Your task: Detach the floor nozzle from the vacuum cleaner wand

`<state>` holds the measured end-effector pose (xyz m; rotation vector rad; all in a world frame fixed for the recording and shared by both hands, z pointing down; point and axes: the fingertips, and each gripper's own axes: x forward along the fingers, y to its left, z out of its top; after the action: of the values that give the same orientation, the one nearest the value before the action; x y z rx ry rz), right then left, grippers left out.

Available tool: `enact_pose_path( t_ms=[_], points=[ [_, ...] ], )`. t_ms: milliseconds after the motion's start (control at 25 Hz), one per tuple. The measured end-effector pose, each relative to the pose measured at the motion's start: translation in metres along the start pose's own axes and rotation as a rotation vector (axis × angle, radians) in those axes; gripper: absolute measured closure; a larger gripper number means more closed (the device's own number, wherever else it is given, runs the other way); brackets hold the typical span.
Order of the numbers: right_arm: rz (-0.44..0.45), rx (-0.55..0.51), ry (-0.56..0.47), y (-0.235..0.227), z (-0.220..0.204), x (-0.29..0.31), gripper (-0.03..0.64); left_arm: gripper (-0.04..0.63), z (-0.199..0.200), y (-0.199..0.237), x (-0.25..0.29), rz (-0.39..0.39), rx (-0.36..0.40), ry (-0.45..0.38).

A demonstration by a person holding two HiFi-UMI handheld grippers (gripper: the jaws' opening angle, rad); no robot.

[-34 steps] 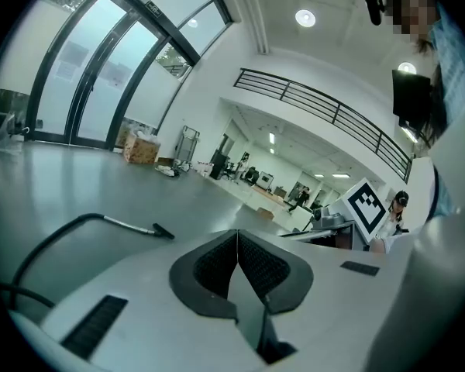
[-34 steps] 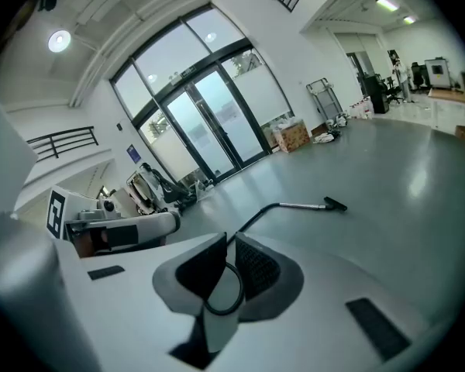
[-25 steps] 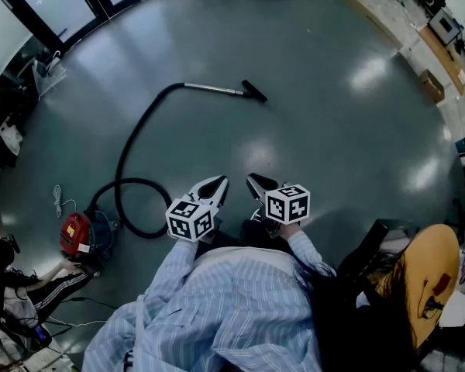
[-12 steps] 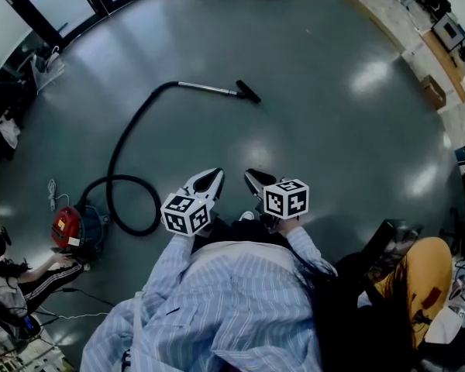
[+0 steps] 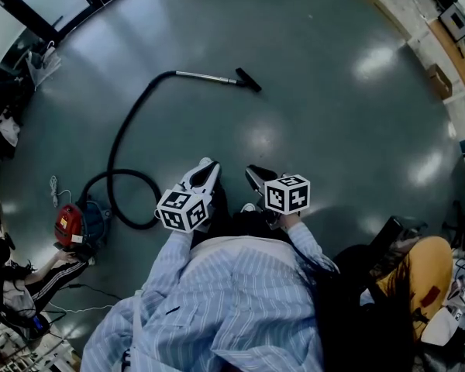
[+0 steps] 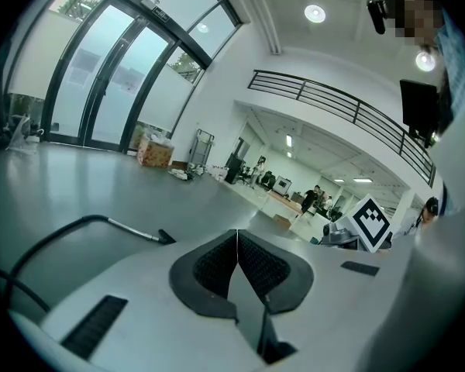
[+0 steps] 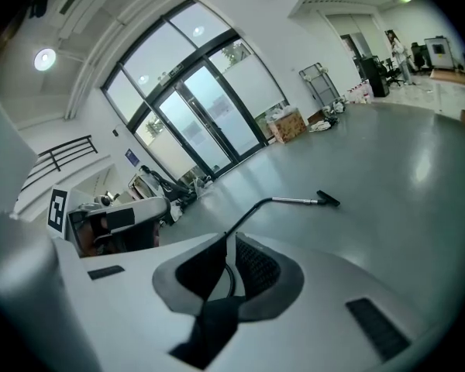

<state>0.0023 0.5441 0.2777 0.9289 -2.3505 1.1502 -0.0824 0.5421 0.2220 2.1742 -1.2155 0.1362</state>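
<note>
Both claws are held low before the person, empty: the left claw [image 5: 205, 163] is pressed fully together, the right claw [image 5: 253, 171] all but closed. Well ahead on the floor [image 5: 333, 130] lies the wand [image 5: 205, 76], with the nozzle [image 5: 248, 79] apparently joined to its end.

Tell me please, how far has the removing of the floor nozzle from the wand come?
Done: nothing; the floor nozzle is still fixed on the wand, lying on the floor ahead. In hand: nothing; the left gripper and right gripper are shut and empty. To do: reach the wand, grip both parts, pull them apart.
</note>
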Motion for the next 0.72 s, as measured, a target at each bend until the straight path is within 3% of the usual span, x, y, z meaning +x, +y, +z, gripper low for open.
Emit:
enact_pose_path(
  t_ms=[240,720],
  points=[
    [-0.036,0.040,0.004,-0.019,0.032,0.031,0.575,0.588,0.032,0.047,0.033,-0.002,-0.014,0.015],
    [-0.134,0.125,-0.024,-0.041,0.154,0.140,0.577,0.588,0.144,0.172,0.121,-0.100,0.004,0.075]
  ],
)
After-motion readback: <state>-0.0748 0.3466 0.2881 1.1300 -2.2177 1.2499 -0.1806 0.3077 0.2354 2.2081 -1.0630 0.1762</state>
